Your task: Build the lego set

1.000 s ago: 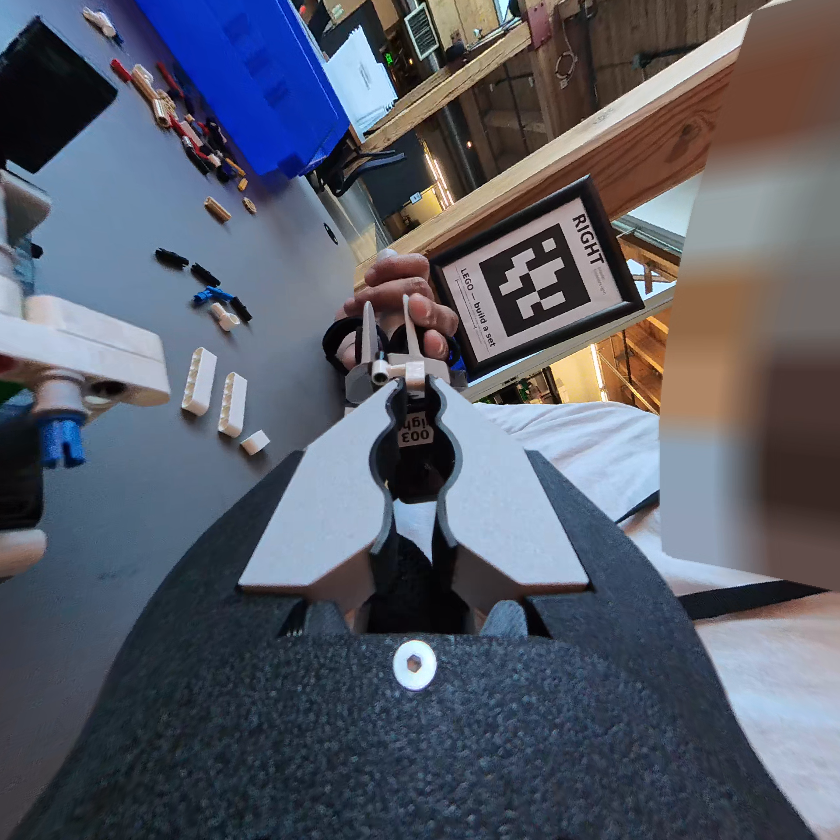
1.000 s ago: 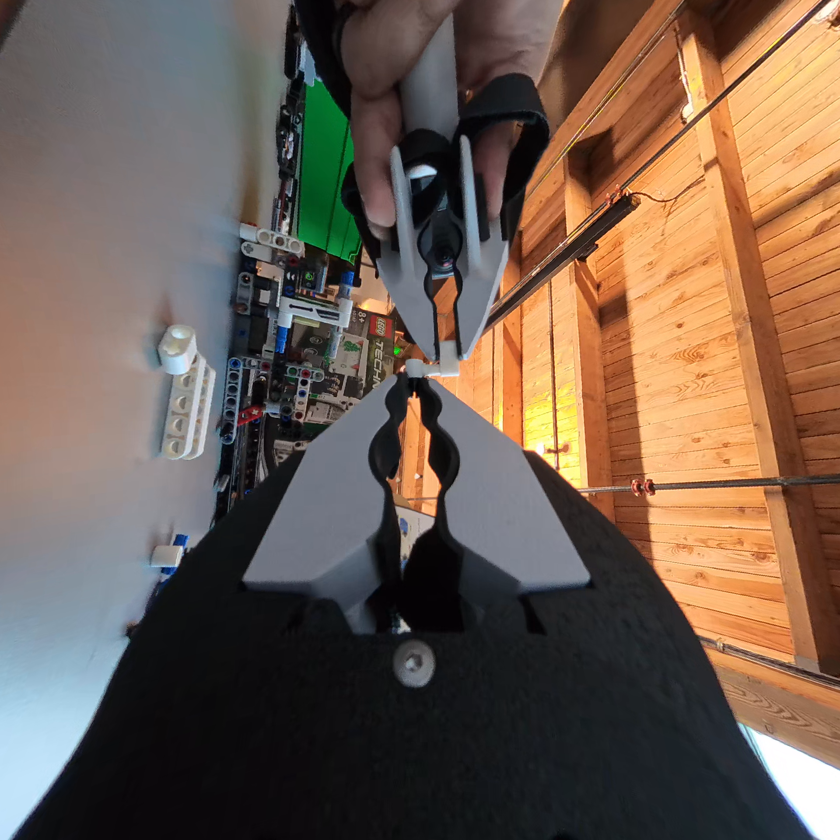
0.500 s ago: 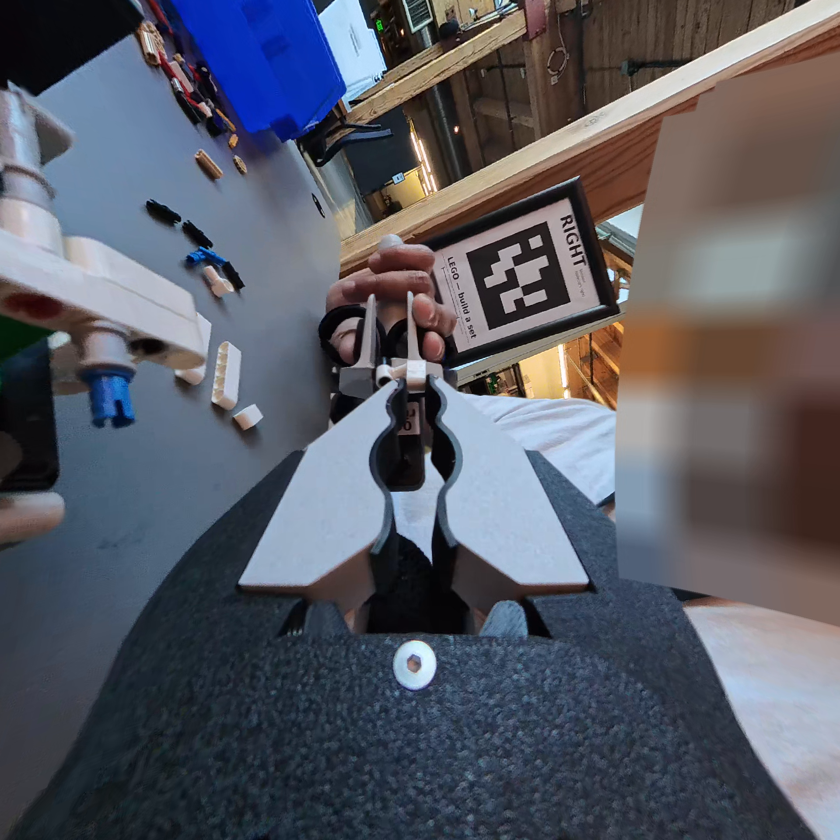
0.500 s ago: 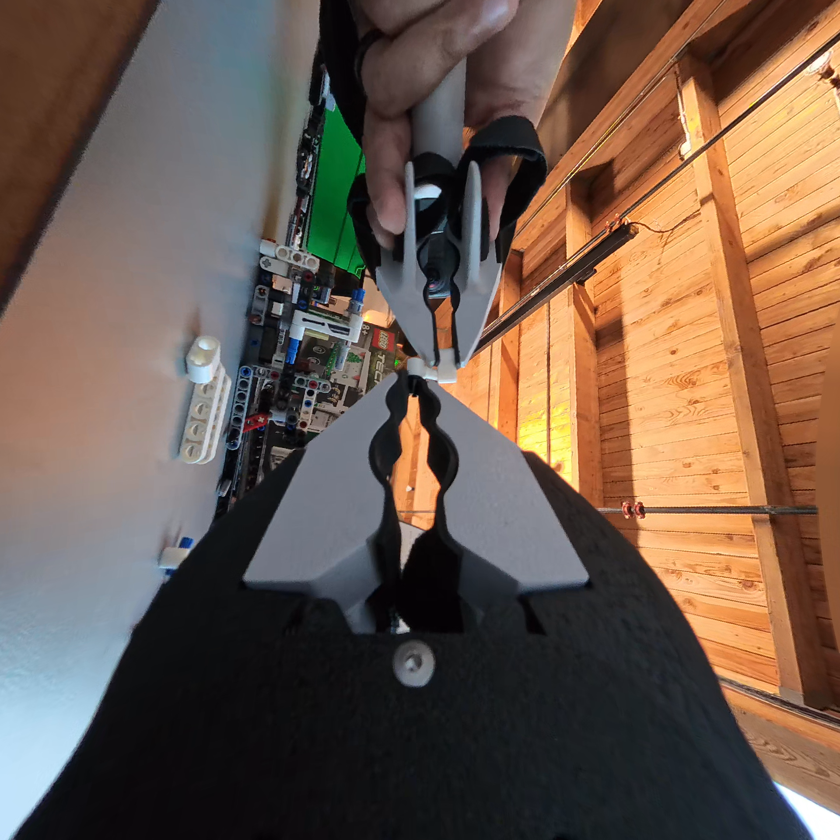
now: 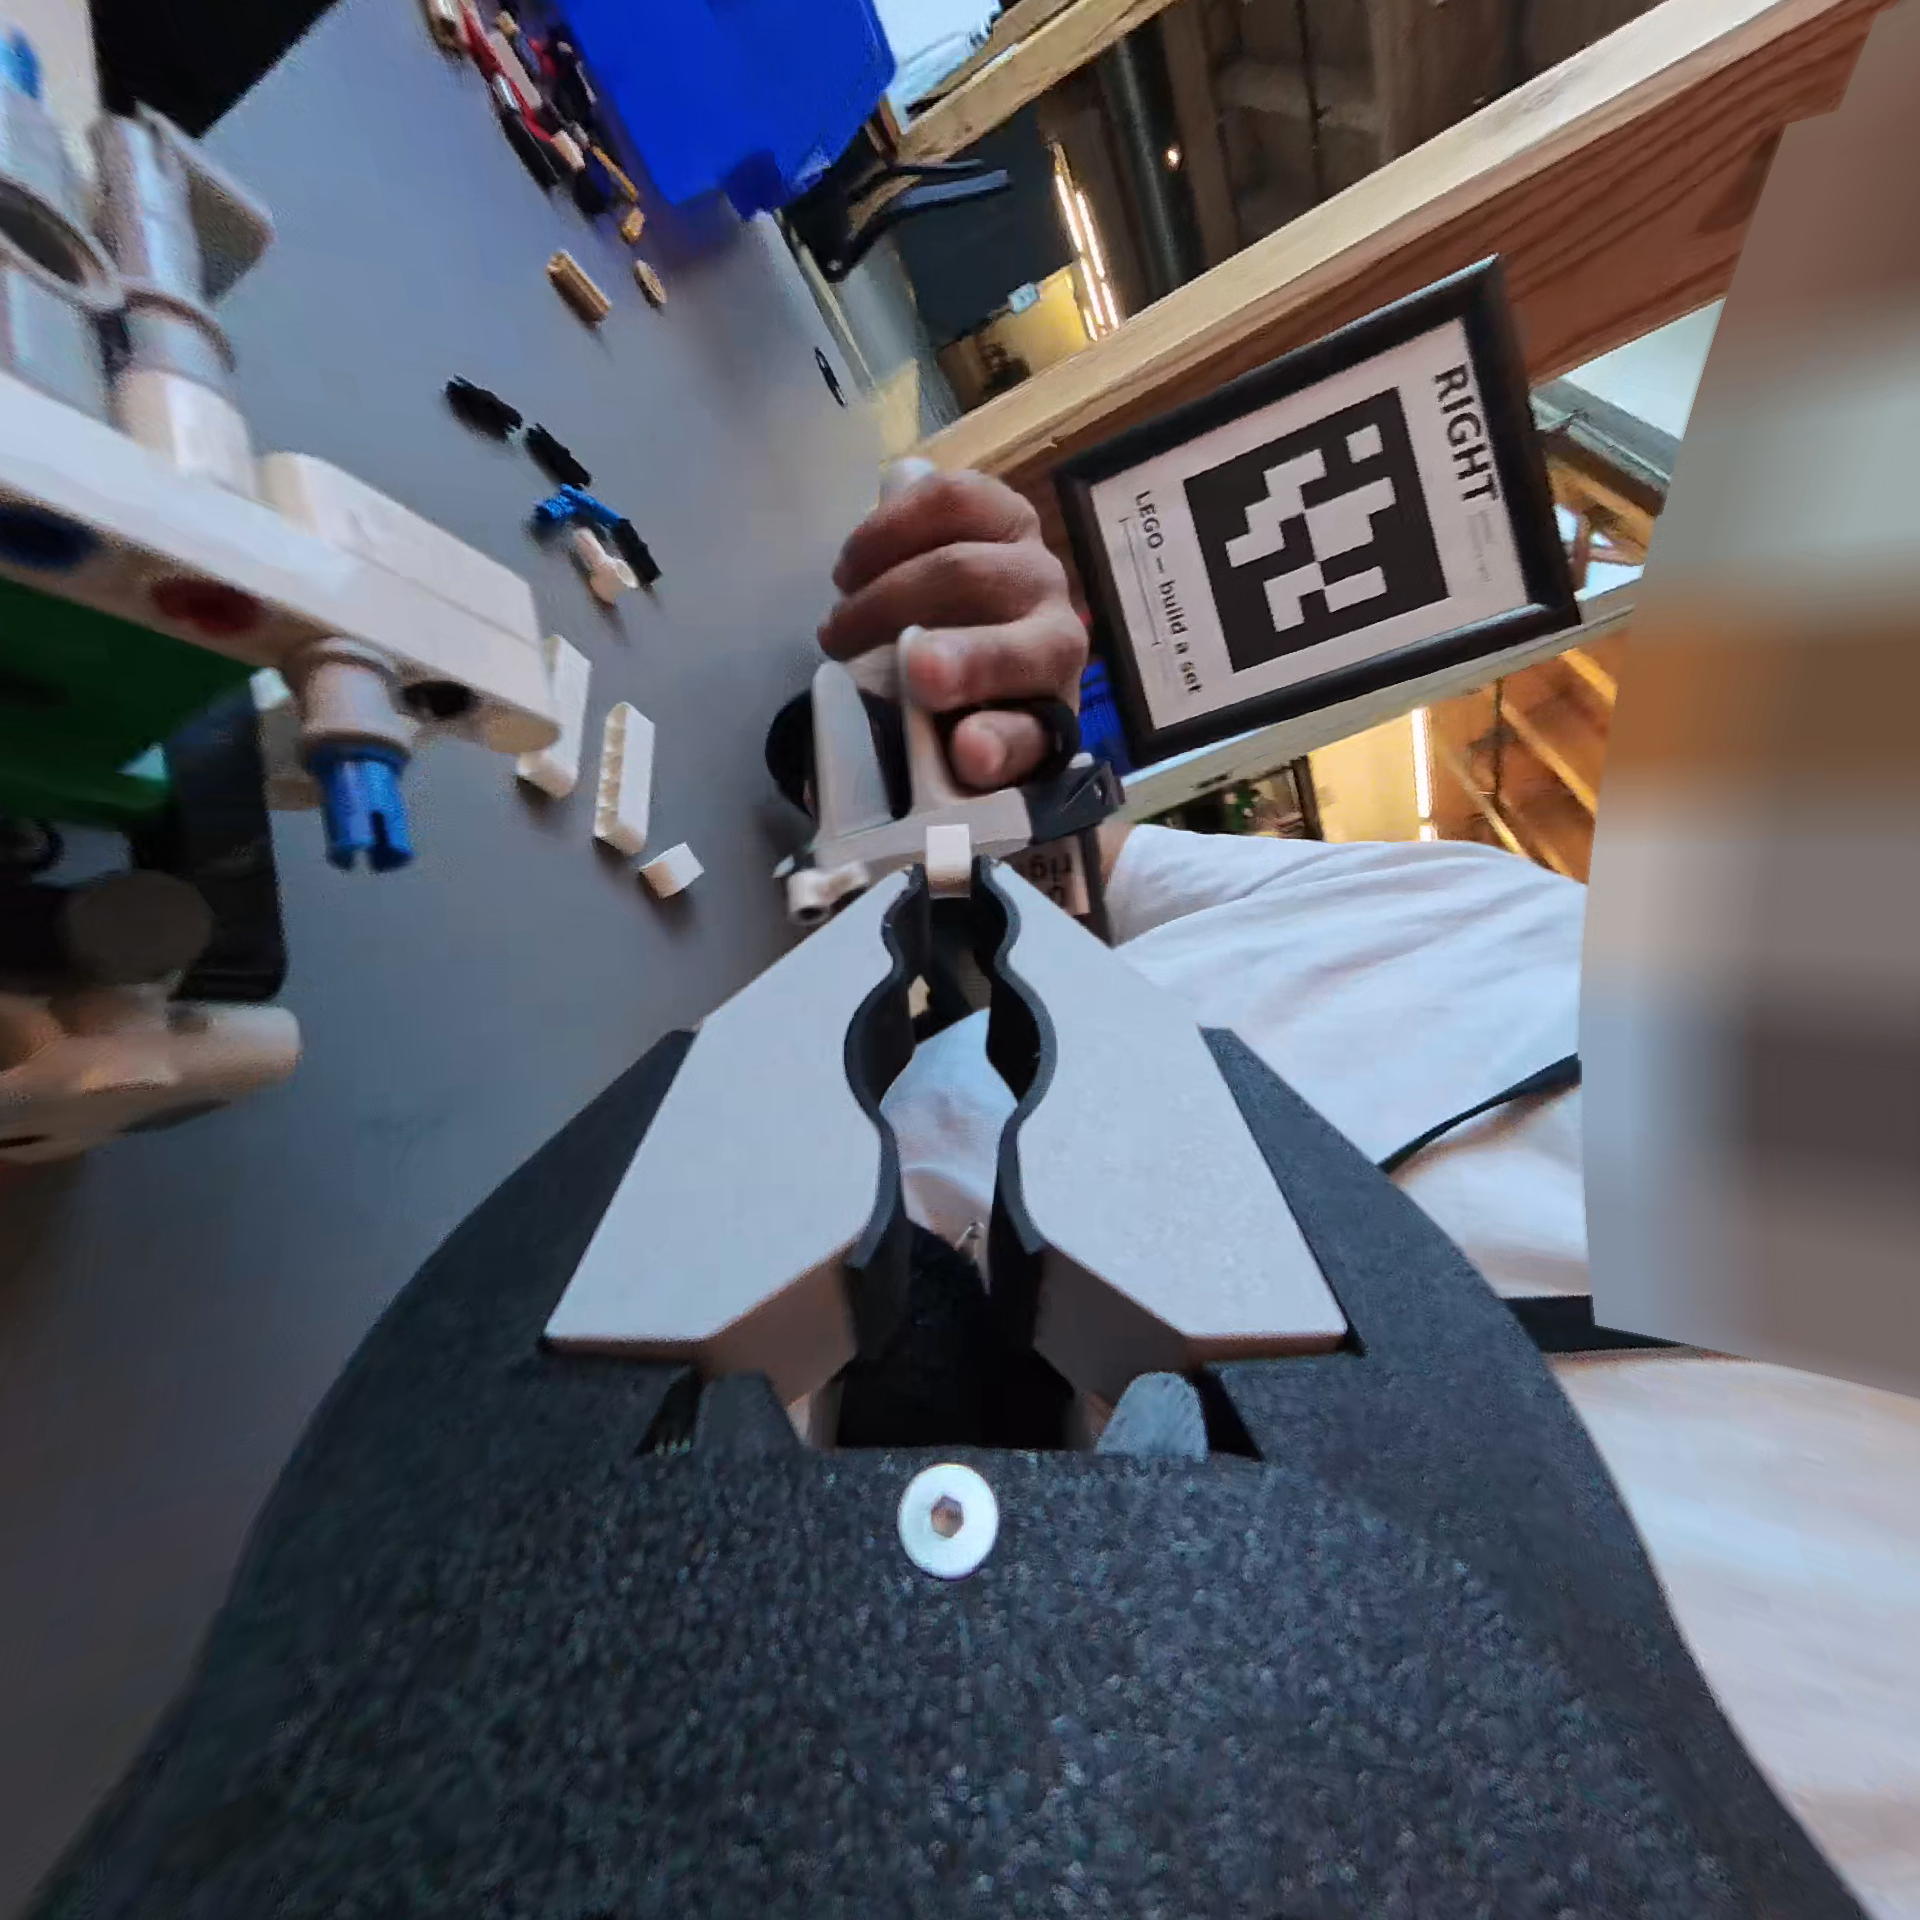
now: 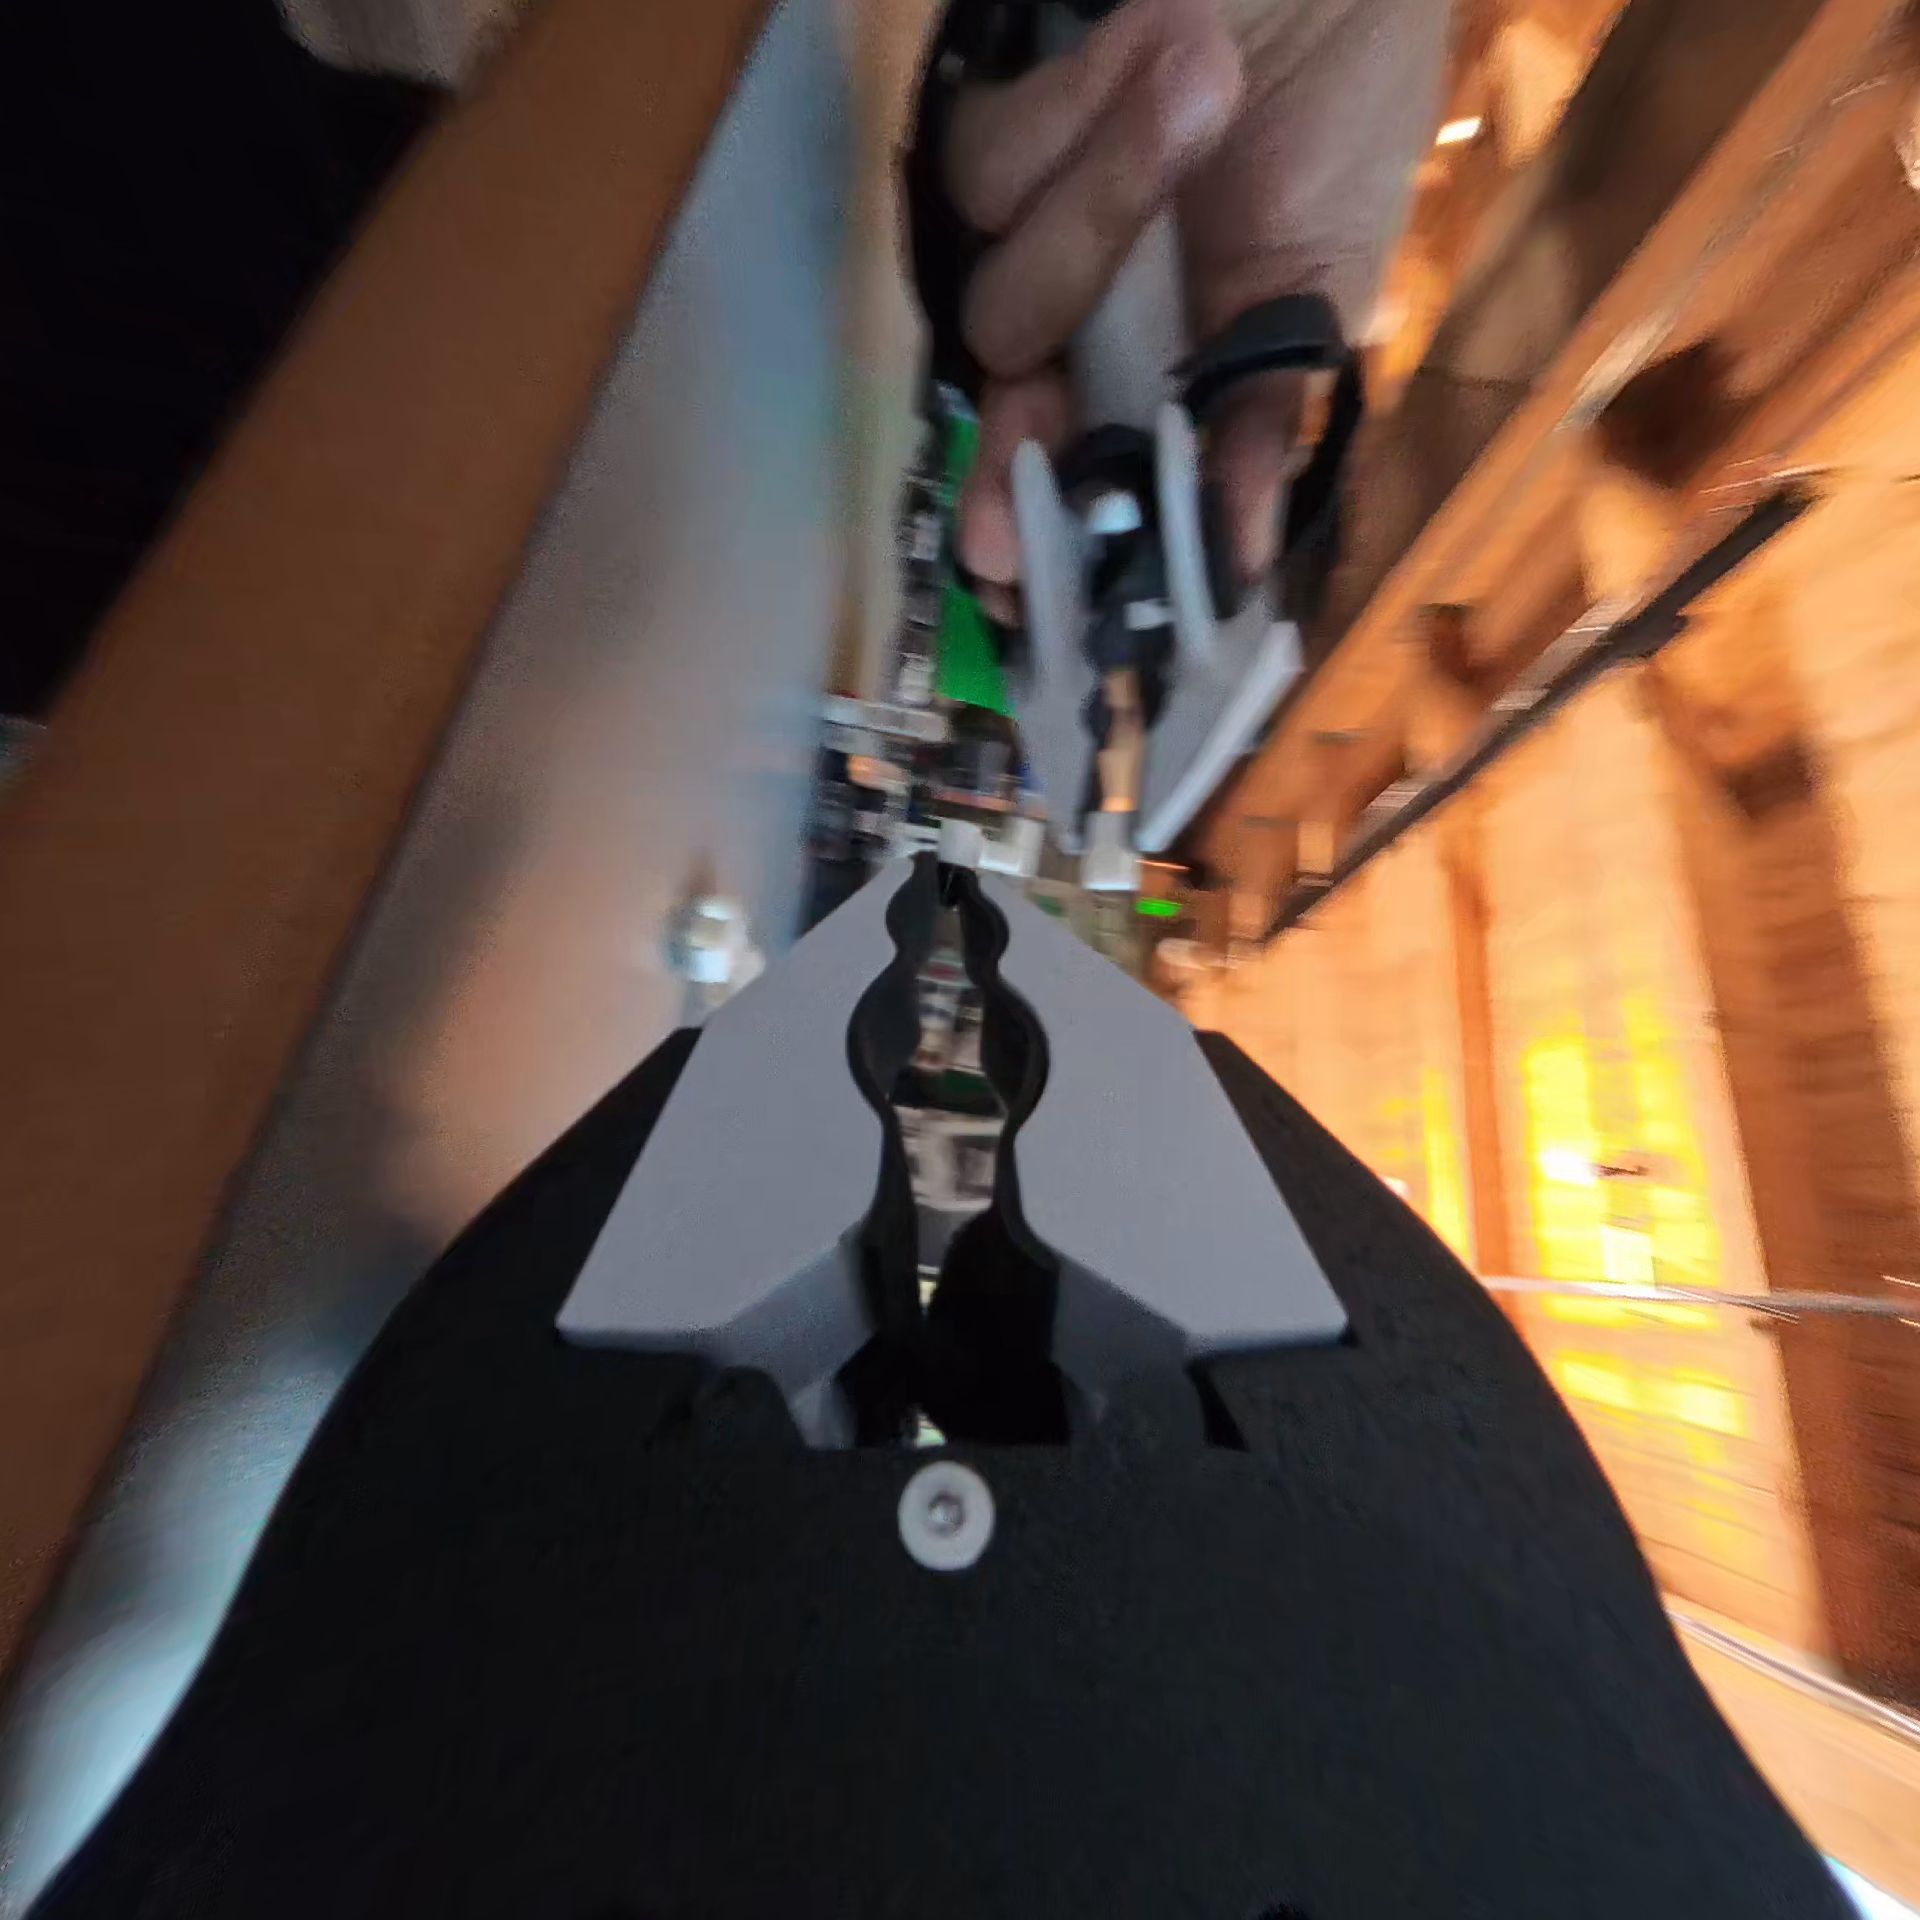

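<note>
My left gripper [image 5: 948, 883] is shut on a small white lego piece [image 5: 948, 858], held in the air above the dark grey table [image 5: 436, 1039]. My right gripper shows opposite it [image 5: 831, 881], held by a hand and turned side-on, with a small white connector [image 5: 814, 889] at its tip, just left of my left tip. In the blurred right wrist view my right gripper [image 6: 948, 868] is shut on a small white piece [image 6: 961, 842]. The left gripper [image 6: 1103, 826] shows close beyond it, up and to the right.
A partly built white lego model [image 5: 312, 582] with a blue pin [image 5: 358, 800] fills the left edge. Loose white beams [image 5: 623, 764], a small white block [image 5: 670, 868] and black pins [image 5: 483, 405] lie on the table. A blue bin [image 5: 727, 94] and a framed marker sign [image 5: 1309, 509] stand behind.
The right gripper has turned side-on and its tip has slid left of my left tip, where before they met tip to tip. The left view has come closer to the model. The right view is now motion-blurred.
</note>
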{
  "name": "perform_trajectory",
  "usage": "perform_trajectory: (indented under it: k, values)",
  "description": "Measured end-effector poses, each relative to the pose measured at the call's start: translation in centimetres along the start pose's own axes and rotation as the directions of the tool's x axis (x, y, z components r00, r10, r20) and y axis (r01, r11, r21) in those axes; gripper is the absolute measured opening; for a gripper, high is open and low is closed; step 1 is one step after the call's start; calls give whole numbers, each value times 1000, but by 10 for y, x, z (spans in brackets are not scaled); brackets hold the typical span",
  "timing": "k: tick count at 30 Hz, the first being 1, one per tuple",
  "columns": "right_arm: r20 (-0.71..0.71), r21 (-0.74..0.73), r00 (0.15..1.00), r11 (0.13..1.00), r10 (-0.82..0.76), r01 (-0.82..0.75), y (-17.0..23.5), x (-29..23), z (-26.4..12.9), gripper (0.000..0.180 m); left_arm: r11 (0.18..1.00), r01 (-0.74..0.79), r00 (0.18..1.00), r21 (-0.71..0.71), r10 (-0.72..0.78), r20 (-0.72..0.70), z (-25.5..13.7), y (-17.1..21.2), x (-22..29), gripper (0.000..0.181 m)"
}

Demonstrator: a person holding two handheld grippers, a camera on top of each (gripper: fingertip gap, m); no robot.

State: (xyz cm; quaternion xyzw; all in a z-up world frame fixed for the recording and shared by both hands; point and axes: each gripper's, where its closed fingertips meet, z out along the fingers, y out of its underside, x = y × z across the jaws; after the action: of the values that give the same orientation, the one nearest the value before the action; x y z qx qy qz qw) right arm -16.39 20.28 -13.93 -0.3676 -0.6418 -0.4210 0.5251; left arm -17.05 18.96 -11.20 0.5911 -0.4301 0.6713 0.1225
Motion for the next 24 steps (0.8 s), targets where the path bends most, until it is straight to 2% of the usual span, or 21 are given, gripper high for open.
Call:
perform_trajectory:
  k: [1,3,5,6,9,10,15,17,19,21,24]
  values:
    - [97,4,992,997,75,-75,-2,-12,0,2,1000,-24,999,8,24,21,-3,0,0,4]
    - [140,-45,966,976,219,-214,-3,-8,-5,2,996,-94,994,14,93,58,-10,3,3,4]
    - [277,-41,894,934,353,-356,-18,-13,-12,3,981,-194,969,0,192,155,-17,11,1,4]
    - [291,-101,875,922,386,-373,-16,-15,-12,3,970,-242,949,-16,240,205,-20,17,0,4]
    - [355,-167,892,958,278,-232,-14,-30,-14,4,934,-352,862,-56,347,370,-25,31,-14,5]
    - [399,-189,873,957,280,-220,-13,-35,-15,4,924,-377,835,-64,369,408,-26,35,-18,5]
    - [502,-274,763,912,407,-306,-12,-38,-21,4,882,-471,781,-19,426,457,-23,40,-16,5]
    - [439,-206,823,932,361,-298,-16,-24,-17,4,869,-494,764,-18,444,468,-20,39,-14,5]
    - [340,-136,925,982,172,-132,-16,-13,-14,4,879,-474,738,-48,427,523,-21,35,-22,5]
    - [307,-101,951,995,36,-5,-21,-17,-12,4,890,-455,757,-22,400,516,-18,28,-21,4]
    - [345,-98,939,995,9,26,-23,-31,-9,4,909,-408,760,-82,388,521,-13,28,-34,5]
